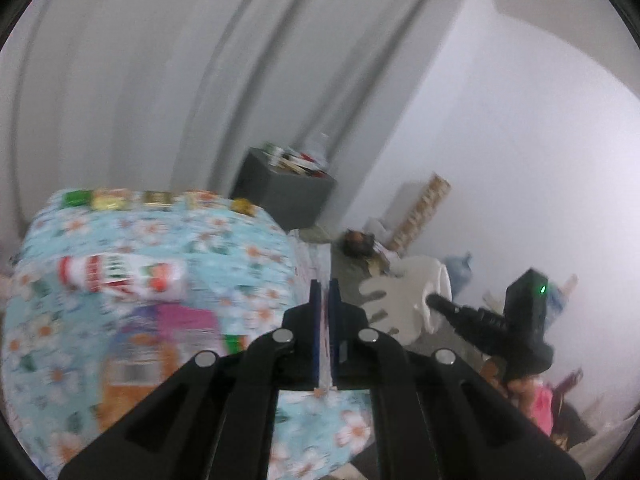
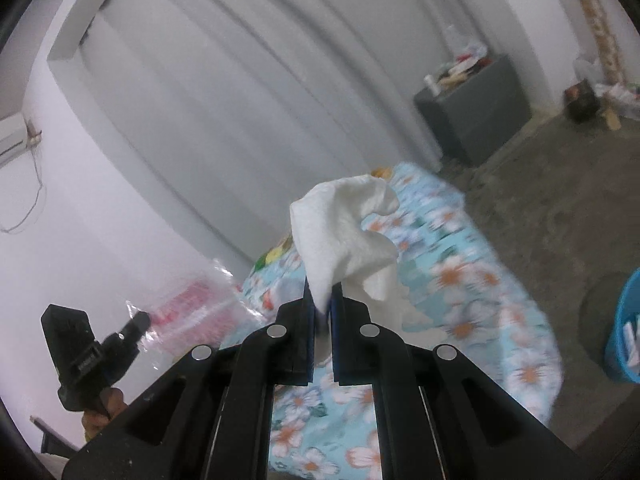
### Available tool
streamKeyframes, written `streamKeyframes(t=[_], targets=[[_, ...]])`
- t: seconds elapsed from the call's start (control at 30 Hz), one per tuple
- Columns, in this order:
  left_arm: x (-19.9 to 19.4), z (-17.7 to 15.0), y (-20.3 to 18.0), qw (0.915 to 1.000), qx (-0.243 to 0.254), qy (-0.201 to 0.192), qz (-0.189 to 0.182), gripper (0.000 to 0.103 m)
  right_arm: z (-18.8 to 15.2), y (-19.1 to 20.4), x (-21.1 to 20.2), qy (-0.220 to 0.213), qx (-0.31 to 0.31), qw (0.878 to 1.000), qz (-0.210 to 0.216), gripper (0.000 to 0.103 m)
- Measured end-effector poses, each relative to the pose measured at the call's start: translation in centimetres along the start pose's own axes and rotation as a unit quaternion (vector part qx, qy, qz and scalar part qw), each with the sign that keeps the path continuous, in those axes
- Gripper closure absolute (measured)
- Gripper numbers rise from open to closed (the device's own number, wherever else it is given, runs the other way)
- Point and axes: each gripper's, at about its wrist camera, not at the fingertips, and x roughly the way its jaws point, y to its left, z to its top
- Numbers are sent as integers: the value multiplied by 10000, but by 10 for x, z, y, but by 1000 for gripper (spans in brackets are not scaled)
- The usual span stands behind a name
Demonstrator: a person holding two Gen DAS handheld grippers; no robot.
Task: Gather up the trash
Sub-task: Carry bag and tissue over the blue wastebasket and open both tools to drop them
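At the bottom centre of the right wrist view, the right gripper is clenched on a crumpled white tissue, which stands up from the jaws into the middle of the frame. Low at the left of that view, the left gripper is closed on the edge of a clear plastic wrapper with red print, which hangs in the air beside the table edge.

In the left wrist view the left gripper fills the bottom centre, jaws pressed almost together with only a thin pale sliver visible between them; the wrapper itself cannot be made out there. Beneath and to the left lies a table covered in a blue flowered cloth, blurred, with a red and white packet and an orange box lying on it. The right gripper appears at the right, its white tissue showing at centre right.

Farther back, a grey cabinet piled with clutter stands against pale curtains. A blue bin sits on the floor at the right edge of the right wrist view.
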Motion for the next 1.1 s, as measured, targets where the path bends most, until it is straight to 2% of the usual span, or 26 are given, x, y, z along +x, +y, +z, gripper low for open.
streamKeyframes(t=[0.23, 0.43, 0.6, 0.7, 0.83, 1.1], targets=[[100, -2, -67, 9952, 552, 587, -547, 100, 10, -43, -65, -491, 163, 9963, -683, 98], [195, -23, -123, 9823, 843, 1389, -935, 100, 13, -92, -95, -605, 534, 9861, -1451, 98], [265, -51, -164, 9661, 1009, 2079, -1150, 100, 7, -145, -102, -463, 1010, 9719, -2075, 98], [315, -77, -190, 9525, 1213, 2569, -1094, 100, 0, -183, -103, -358, 1339, 9600, -2431, 98], [367, -112, -215, 9350, 1392, 3110, -984, 100, -12, -228, -102, -244, 1810, 9479, -2609, 98], [461, -165, -256, 9097, 1541, 3740, -936, 99, -25, -306, -96, -265, 2462, 9243, -2905, 93]])
